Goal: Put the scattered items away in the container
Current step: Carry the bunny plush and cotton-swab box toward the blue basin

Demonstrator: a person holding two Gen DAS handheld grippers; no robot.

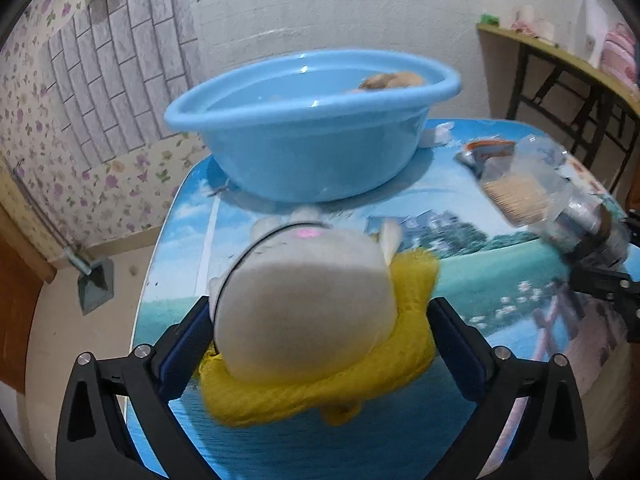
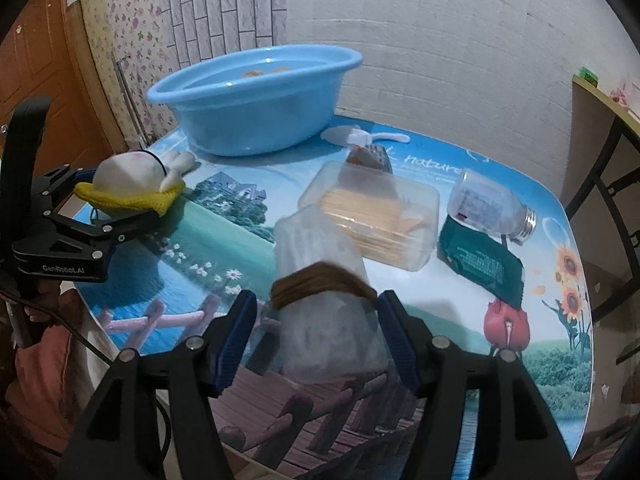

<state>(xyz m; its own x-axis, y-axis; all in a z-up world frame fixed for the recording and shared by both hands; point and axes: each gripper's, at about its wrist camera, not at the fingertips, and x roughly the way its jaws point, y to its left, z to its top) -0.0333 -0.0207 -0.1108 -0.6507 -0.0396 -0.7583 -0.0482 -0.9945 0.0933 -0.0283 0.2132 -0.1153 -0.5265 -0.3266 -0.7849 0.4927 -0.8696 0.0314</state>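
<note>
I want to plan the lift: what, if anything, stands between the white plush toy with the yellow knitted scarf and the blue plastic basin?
Nothing visible does. The white plush toy with the yellow knitted scarf lies between the left gripper's open jaws, and only bare tablecloth separates it from the blue plastic basin, whose rim it must clear.

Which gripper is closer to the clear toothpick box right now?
Right. The right gripper sits just in front of the toothpick box, straddling a clear bag. The left gripper is off across the table around the plush rabbit.

Open tabletop [image 2: 224, 240] between plush toy [image 2: 132, 178] and toothpick box [image 2: 372, 216], toward basin [image 2: 256, 96].
</note>
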